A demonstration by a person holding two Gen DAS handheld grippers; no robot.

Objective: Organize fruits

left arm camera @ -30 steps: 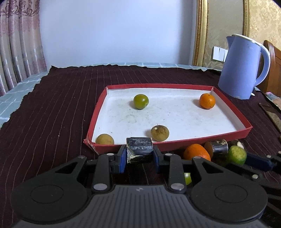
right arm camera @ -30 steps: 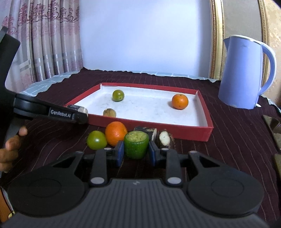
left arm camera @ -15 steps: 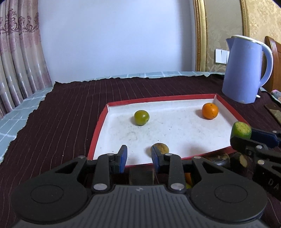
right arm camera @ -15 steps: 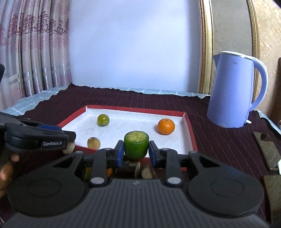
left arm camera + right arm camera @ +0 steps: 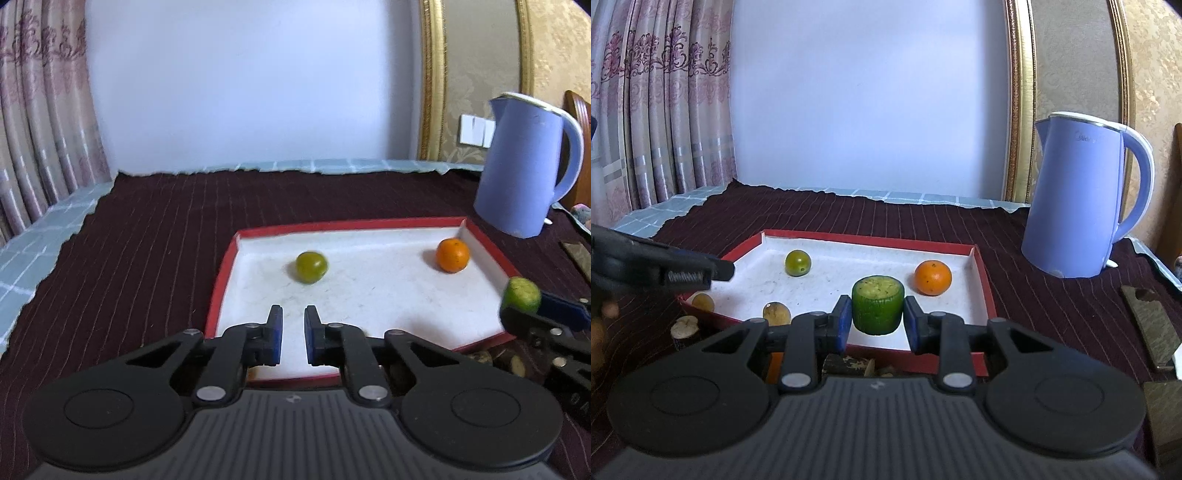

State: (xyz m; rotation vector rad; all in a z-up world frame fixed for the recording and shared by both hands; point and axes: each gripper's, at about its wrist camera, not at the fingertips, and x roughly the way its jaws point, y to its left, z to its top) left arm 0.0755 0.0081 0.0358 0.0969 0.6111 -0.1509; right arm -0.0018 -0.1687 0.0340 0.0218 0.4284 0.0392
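A red-rimmed white tray holds a green round fruit, an orange and two brown fruits. My right gripper is shut on a cut green fruit and holds it above the tray's near right part. My left gripper is nearly closed with a small gap, empty, above the tray's near left edge.
A blue kettle stands right of the tray on the dark red cloth. Dark log pieces and another orange lie in front of the tray, partly hidden. A flat brown object lies at the right.
Both grippers rose and moved forward over the tray. The left gripper no longer holds the dark piece it gripped one second ago. The right carried the green fruit over the tray.
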